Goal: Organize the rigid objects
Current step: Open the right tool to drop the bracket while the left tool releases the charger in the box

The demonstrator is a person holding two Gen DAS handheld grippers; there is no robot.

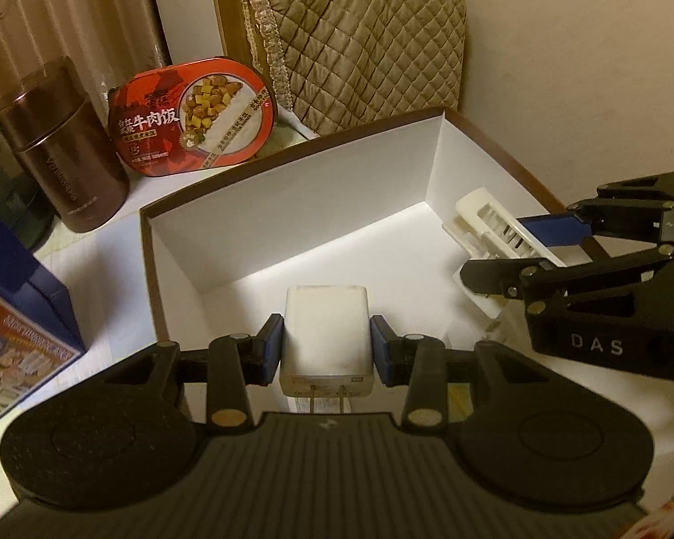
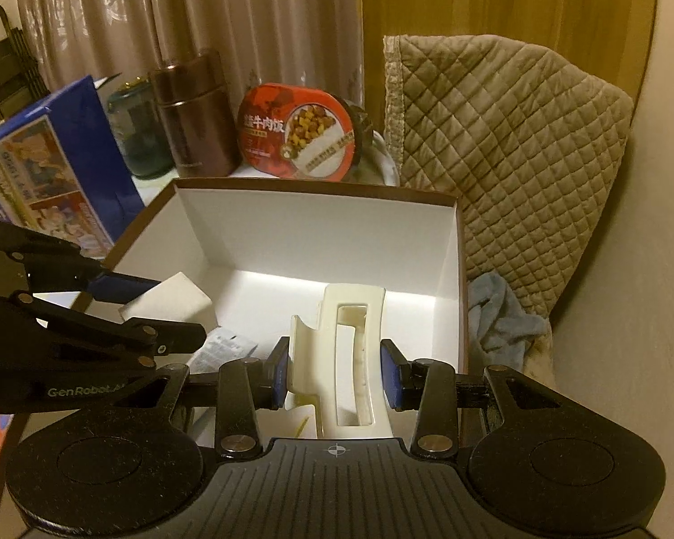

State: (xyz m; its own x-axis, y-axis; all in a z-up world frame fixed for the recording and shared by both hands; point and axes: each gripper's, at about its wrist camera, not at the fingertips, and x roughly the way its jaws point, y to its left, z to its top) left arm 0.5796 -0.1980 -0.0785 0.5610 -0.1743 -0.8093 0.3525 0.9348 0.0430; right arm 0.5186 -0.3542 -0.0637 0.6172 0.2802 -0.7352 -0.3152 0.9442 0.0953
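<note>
A white charger plug, prongs toward the camera, sits between the blue pads of my left gripper, which is shut on it just above the near part of an open box with white walls and a brown rim. My right gripper is shut on a cream hair claw clip over the same box. In the left wrist view the right gripper comes in from the right with the clip near the box's right wall. In the right wrist view the left gripper holds the charger at the left.
Behind the box stand a red instant-rice tub, a brown canister and a green jar. A blue printed carton stands left. A quilted cover fills the back right, and a blue cloth lies beside the box.
</note>
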